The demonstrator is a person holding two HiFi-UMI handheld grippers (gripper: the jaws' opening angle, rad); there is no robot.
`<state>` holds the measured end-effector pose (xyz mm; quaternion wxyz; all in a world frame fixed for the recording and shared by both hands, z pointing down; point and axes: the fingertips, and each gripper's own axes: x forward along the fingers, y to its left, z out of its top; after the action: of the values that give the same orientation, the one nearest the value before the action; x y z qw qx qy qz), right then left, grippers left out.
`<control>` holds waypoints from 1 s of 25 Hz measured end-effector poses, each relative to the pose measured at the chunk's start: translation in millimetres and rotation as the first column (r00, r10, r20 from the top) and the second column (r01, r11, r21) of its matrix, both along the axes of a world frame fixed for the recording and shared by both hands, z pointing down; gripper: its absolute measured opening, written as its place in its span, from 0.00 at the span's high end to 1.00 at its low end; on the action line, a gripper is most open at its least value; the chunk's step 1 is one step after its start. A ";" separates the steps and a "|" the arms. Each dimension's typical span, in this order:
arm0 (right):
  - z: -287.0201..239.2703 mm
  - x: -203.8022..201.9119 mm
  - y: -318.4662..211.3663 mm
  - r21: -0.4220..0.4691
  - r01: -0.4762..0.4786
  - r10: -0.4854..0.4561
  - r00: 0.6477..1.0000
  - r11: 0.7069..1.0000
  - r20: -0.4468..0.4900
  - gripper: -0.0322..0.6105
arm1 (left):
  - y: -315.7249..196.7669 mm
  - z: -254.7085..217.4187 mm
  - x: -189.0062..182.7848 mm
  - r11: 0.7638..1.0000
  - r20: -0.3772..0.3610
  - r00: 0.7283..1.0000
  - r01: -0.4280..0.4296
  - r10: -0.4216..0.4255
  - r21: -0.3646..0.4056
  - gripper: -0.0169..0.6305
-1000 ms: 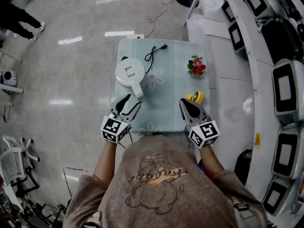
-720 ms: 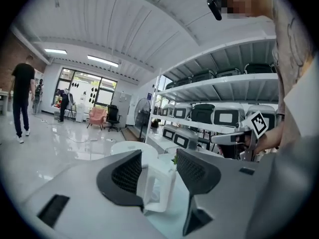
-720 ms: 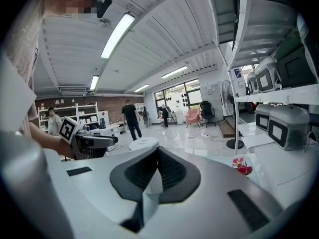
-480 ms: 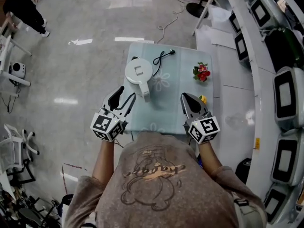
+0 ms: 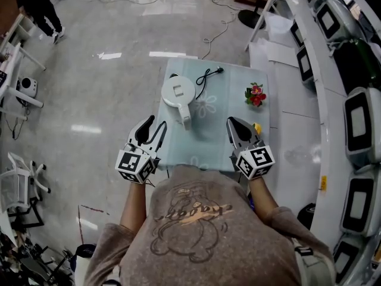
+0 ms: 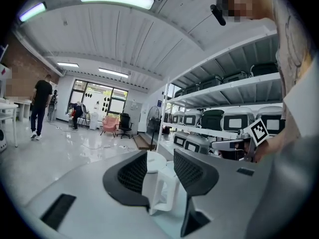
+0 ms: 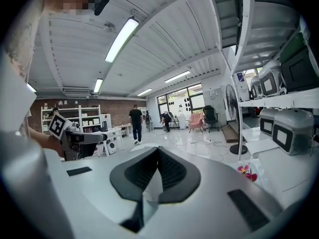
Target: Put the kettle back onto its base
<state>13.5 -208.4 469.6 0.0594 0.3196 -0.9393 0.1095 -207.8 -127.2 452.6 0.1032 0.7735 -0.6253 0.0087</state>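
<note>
The white kettle (image 5: pixel 178 93) stands upright at the far left of the glass table (image 5: pixel 217 133), handle (image 5: pixel 186 119) toward me. A dark edge shows under its far side, and a black cord with plug (image 5: pixel 206 75) lies beside it. My left gripper (image 5: pixel 150 128) hovers at the table's left near corner, short of the handle. Its jaws are apart and closing, with nothing pressed between them. In the left gripper view the kettle (image 6: pixel 162 193) shows beyond the left gripper (image 6: pixel 160 169). My right gripper (image 5: pixel 238 127), seen too in the right gripper view (image 7: pixel 158 156), is shut and empty.
Red flowers (image 5: pixel 255 95) lie at the table's far right, and a yellow object (image 5: pixel 256 126) peeks out behind the right gripper. Shelves of appliances (image 5: pixel 357 112) line the right side. A person (image 5: pixel 38 5) walks far off at the left.
My left gripper has drawn back and leftward from the kettle's handle to the table's left edge, and has risen. The kettle stays put. The right gripper has barely moved.
</note>
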 end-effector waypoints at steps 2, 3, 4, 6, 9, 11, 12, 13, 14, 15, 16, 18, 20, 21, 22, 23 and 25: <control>1.8 0.1 0.9 -0.004 -0.002 0.002 1.000 1.000 -0.002 0.95 | 4.7 1.8 -1.7 1.000 0.003 1.000 0.014 -0.014 -0.011 0.74; 3.2 0.4 1.3 -0.006 -0.002 0.002 1.000 1.000 -0.004 0.95 | 6.9 2.3 -3.0 1.000 0.002 1.000 0.022 -0.022 -0.014 0.76; 4.7 0.9 1.6 -0.007 -0.002 0.002 1.000 1.000 -0.006 0.95 | 9.1 3.9 -5.4 0.999 0.004 0.999 0.034 -0.034 -0.016 0.79; 8.4 2.5 1.9 -0.009 -0.004 0.004 1.000 1.000 -0.011 0.95 | 12.7 11.0 -12.7 0.998 0.019 0.998 0.064 -0.064 -0.018 0.85; 14.4 3.5 2.6 -0.019 -0.009 0.009 1.000 1.000 -0.018 0.95 | 16.0 22.4 -20.1 0.994 0.029 0.995 0.101 -0.100 -0.037 0.93; 18.3 3.7 3.9 -0.032 -0.013 0.012 1.000 0.999 -0.024 0.95 | 17.5 27.1 -22.0 0.993 0.028 0.994 0.111 -0.110 -0.047 0.94; 19.6 3.7 4.7 -0.036 -0.014 0.013 1.000 0.999 -0.027 0.95 | 18.1 28.2 -22.5 0.992 0.027 0.993 0.113 -0.112 -0.048 0.94; 20.5 3.6 5.5 -0.039 -0.014 0.013 0.999 0.999 -0.029 0.95 | 18.6 28.8 -22.9 0.992 0.026 0.993 0.114 -0.112 -0.048 0.94; 21.1 3.2 6.1 -0.042 -0.014 0.013 0.999 0.999 -0.031 0.95 | 19.0 29.3 -23.8 0.992 0.028 0.993 0.114 -0.113 -0.047 0.94; 21.5 2.8 6.6 -0.044 -0.015 0.013 0.999 0.999 -0.032 0.95 | 19.1 29.6 -24.7 0.992 0.030 0.993 0.115 -0.114 -0.045 0.94; 21.6 2.3 7.0 -0.046 -0.014 0.013 0.999 0.999 -0.032 0.95 | 19.1 29.3 -25.1 0.993 0.030 0.993 0.115 -0.113 -0.042 0.94; 20.8 1.4 8.0 -0.042 -0.009 0.008 0.999 0.999 -0.032 0.95 | 18.9 26.7 -23.9 0.993 0.027 0.994 0.110 -0.109 -0.037 0.94; 19.9 0.7 9.3 -0.043 -0.003 0.002 0.999 0.999 -0.032 0.95 | 18.3 23.3 -20.4 0.994 0.021 0.995 0.101 -0.101 -0.034 0.94; 20.1 0.2 9.8 -0.042 -0.001 -0.001 1.000 0.999 -0.031 0.95 | 18.1 22.2 -18.6 0.995 0.017 0.995 0.098 -0.097 -0.033 0.94; 20.9 -0.3 10.2 -0.040 0.002 -0.003 1.000 0.999 -0.030 0.95 | 18.1 22.4 -17.5 0.995 0.013 0.995 0.096 -0.096 -0.034 0.94; 22.1 -0.7 10.6 -0.038 0.003 -0.004 1.000 0.999 -0.029 0.95 | 18.5 23.8 -17.1 0.995 0.011 0.995 0.096 -0.095 -0.035 0.94; 24.3 -1.2 11.6 -0.039 0.005 -0.006 1.000 0.999 -0.027 0.95 | 19.2 25.3 -15.8 0.995 0.005 0.996 0.095 -0.094 -0.039 0.94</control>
<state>12.3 -196.9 493.8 0.0785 0.3173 -0.9370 0.1231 -223.7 -108.0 477.9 0.1175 0.7409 -0.6611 0.0174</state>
